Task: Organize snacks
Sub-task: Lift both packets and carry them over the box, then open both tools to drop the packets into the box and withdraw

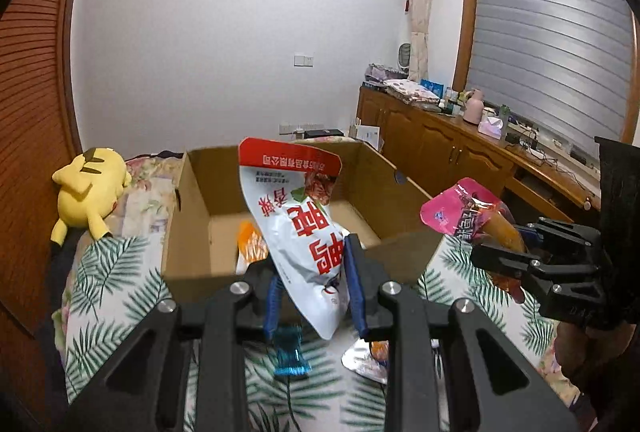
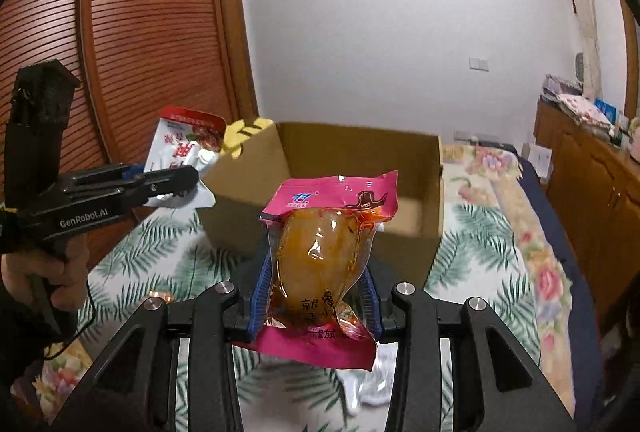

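The left gripper (image 1: 312, 280) was clamped on a white-and-red snack pouch (image 1: 296, 232), its blue ribbed pads (image 1: 354, 284) pinching the crinkled, glossy film so that the pouch stood up between them, its printed characters upside down. The right gripper (image 2: 316, 296) was clamped on a pink vacuum-sealed snack pack (image 2: 324, 260) whose clear, taut middle bulged around a rounded, orange-brown piece; the lower print was partly covered by the pads and hard to read. Just beyond both grippers sat an open, rectangular cardboard box (image 1: 200, 192) of plain matte brown; inside it an orange-and-white packet (image 1: 250, 244) showed only in part behind the pouch. Below the left gripper lay a shiny blue wrapper (image 1: 290, 356) and a silvery packet (image 1: 364, 360), both blurred and partly hidden by the black arms. Everything rested on a bed cover (image 1: 120, 292) printed with green palm leaves. Beyond the box's left side a soft yellow plush toy (image 1: 88, 188) lay on the cover.
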The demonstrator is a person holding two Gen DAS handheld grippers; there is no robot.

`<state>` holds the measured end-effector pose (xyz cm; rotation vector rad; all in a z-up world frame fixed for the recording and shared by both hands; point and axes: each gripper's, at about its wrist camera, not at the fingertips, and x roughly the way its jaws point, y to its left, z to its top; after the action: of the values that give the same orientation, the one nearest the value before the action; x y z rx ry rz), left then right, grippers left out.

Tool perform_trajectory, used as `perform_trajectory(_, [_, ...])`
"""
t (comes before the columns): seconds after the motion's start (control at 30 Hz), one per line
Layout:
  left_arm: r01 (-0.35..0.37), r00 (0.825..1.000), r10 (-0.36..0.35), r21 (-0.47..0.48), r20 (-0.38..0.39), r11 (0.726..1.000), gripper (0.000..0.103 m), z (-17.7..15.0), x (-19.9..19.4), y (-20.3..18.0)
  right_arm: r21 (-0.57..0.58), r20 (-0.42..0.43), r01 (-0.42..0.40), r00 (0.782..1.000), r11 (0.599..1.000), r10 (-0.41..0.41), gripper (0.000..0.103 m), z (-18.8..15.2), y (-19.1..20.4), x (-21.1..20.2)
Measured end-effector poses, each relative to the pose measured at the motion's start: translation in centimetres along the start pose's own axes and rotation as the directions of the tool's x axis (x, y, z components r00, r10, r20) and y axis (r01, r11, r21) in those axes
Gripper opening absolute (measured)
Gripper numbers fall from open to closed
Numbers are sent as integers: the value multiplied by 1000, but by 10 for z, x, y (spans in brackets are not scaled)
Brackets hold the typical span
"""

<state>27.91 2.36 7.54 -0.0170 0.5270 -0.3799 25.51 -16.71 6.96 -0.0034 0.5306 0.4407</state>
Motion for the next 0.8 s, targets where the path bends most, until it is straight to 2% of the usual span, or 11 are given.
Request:
perform_trajectory(0.4, [-11, 1000, 11, -23, -25, 1000, 26, 35, 56, 36, -26, -20, -12, 1000, 1000, 11, 39, 31, -17, 56])
perform_trajectory(0.8, [-12, 994, 8, -40, -105, 999, 26, 30, 108, 50, 8, -78, -23, 997, 1000, 24, 39, 37, -35, 107])
